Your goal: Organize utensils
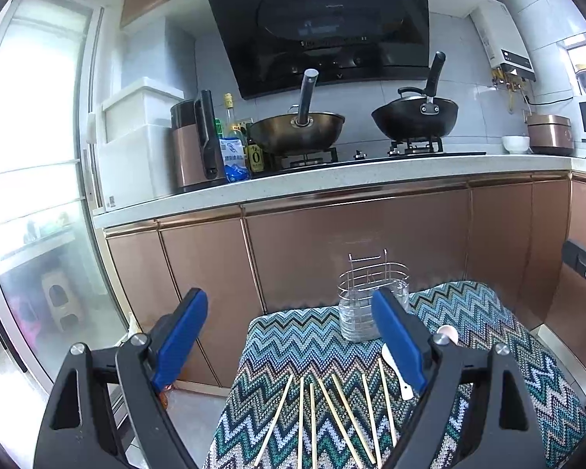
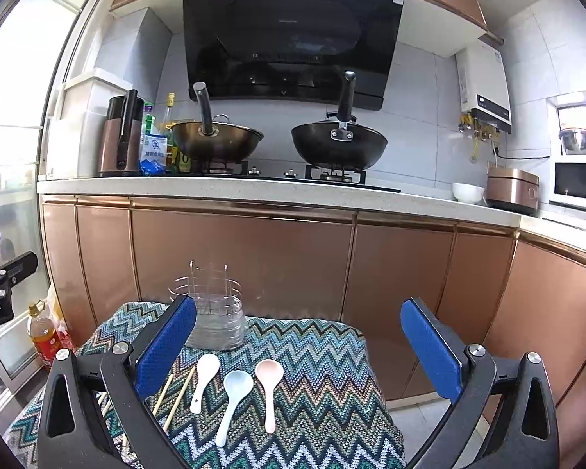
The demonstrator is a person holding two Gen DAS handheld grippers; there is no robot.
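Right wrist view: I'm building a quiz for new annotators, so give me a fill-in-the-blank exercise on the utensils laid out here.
1. On the zigzag-patterned cloth lie ____ ceramic spoons.
2. The spoon between the white spoon and the pink spoon is light ____.
3. The wire utensil holder stands upright and holds ____ utensils.
4. The bamboo chopsticks lie ____ the holder.

Missing words: three; blue; no; outside

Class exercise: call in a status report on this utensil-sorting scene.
Left gripper open, empty. Right gripper open, empty. Chopsticks and three spoons loose on cloth; wire holder empty behind them. Nothing blocking.
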